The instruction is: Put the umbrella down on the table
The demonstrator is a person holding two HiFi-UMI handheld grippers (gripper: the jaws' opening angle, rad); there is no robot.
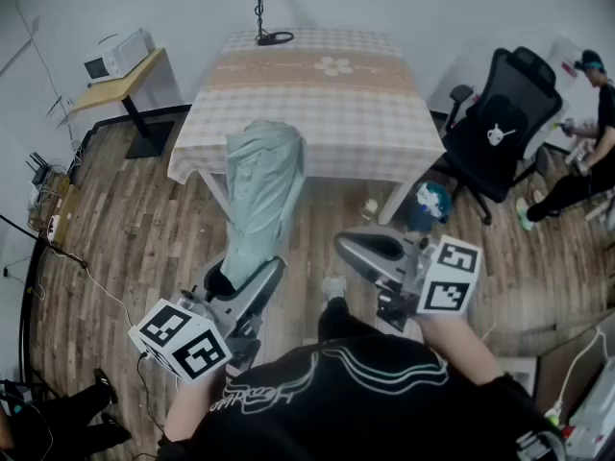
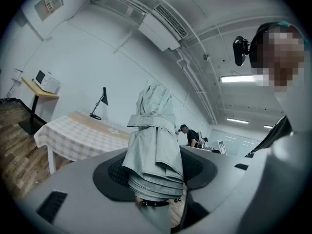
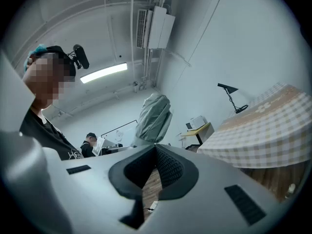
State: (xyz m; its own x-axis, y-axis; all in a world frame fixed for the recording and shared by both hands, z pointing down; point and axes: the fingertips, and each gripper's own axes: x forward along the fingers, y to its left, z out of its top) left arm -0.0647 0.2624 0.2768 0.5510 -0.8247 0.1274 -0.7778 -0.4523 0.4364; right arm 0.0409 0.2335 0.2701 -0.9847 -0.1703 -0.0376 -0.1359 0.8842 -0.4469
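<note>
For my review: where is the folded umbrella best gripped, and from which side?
At the strap of the umbrella, from the person's right: the bundle is cinched narrow there, stands roughly upright, and the left tool clamps its lower end.

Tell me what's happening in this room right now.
A person holds a gripper in each hand. The left gripper is clamped on a folded pale green umbrella, held up in front of the checked table, not yet set down. The right gripper is shut and empty beside it.
</note>
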